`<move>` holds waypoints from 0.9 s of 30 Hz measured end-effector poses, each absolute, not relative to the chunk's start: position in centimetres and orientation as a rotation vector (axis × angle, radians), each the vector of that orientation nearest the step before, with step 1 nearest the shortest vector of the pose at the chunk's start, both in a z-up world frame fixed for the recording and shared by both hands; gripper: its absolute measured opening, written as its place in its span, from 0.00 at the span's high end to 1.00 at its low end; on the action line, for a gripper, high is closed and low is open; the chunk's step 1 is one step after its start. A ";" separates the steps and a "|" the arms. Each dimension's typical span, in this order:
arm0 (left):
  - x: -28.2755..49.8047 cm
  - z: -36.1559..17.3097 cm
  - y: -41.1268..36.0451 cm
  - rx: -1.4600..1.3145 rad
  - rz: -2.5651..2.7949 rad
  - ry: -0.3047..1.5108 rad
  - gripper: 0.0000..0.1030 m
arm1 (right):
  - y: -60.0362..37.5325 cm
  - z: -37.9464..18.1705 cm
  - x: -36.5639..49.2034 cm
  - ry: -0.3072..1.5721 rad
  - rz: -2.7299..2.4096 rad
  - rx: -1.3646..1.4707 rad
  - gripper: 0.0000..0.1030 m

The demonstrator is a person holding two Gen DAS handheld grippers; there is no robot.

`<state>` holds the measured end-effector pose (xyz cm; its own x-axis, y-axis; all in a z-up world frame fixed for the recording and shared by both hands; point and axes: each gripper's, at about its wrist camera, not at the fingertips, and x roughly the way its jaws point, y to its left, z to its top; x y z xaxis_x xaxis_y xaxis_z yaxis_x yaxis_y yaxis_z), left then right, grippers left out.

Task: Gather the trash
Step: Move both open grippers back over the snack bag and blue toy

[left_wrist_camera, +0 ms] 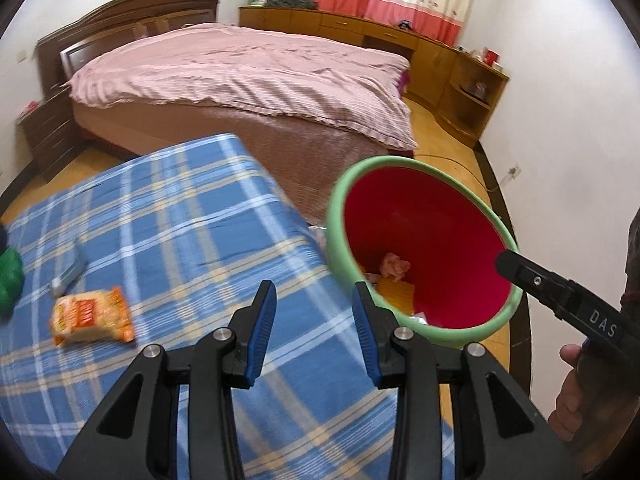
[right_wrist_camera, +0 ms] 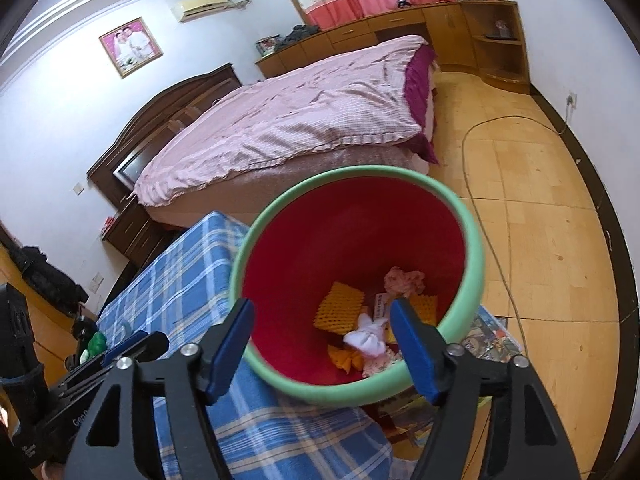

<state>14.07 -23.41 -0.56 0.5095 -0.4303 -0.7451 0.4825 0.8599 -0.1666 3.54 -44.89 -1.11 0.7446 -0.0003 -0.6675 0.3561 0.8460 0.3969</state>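
Left wrist view: far left of the left gripper (left_wrist_camera: 314, 312), a green object (left_wrist_camera: 10, 280) sits at the frame edge on the blue plaid cloth (left_wrist_camera: 180, 220); nearer, a grey oblong item (left_wrist_camera: 70, 270) lies with its long axis running away and to the right; just below it an orange snack packet (left_wrist_camera: 93, 316) lies flat, long axis roughly crosswise, well left of the blue finger pads (left_wrist_camera: 262, 332); the left jaws stand apart with nothing between them, above the cloth. Right of these jaws the bin (left_wrist_camera: 400, 172), green outside and red inside, stands tilted with its mouth toward the camera; inside show a pink crumpled scrap (left_wrist_camera: 394, 266) and a yellow ribbed piece (left_wrist_camera: 394, 294). At far right the right gripper (left_wrist_camera: 516, 266) appears from the side, its tip at the bin's near rim; whether it clasps the rim cannot be told from here; a hand (left_wrist_camera: 572, 396) holds its handle.

Right wrist view: left gripper (right_wrist_camera: 136, 344) enters at lower left over the cloth (right_wrist_camera: 192, 280); the right gripper (right_wrist_camera: 322, 344) is spread wide, its jaws straddling the near rim of the bin (right_wrist_camera: 476, 240) without closing on it. Only this view shows the bin's floor fully: yellow ribbed pieces (right_wrist_camera: 338, 306), a white crumpled tissue (right_wrist_camera: 368, 338), the pink scrap (right_wrist_camera: 404, 280) and a printed slip (right_wrist_camera: 380, 306). Printed paper (right_wrist_camera: 492, 338) lies beneath the bin at right.
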 end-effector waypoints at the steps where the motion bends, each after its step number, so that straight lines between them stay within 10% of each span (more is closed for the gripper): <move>1: 14.1 -0.5 -22.8 0.060 -0.535 0.878 0.62 | -44.4 -1.1 3.7 0.714 -0.197 0.532 0.28; 27: 15.1 -2.2 -2.3 -0.142 -0.072 0.918 0.62 | -27.1 -2.0 12.8 0.898 0.157 0.273 0.26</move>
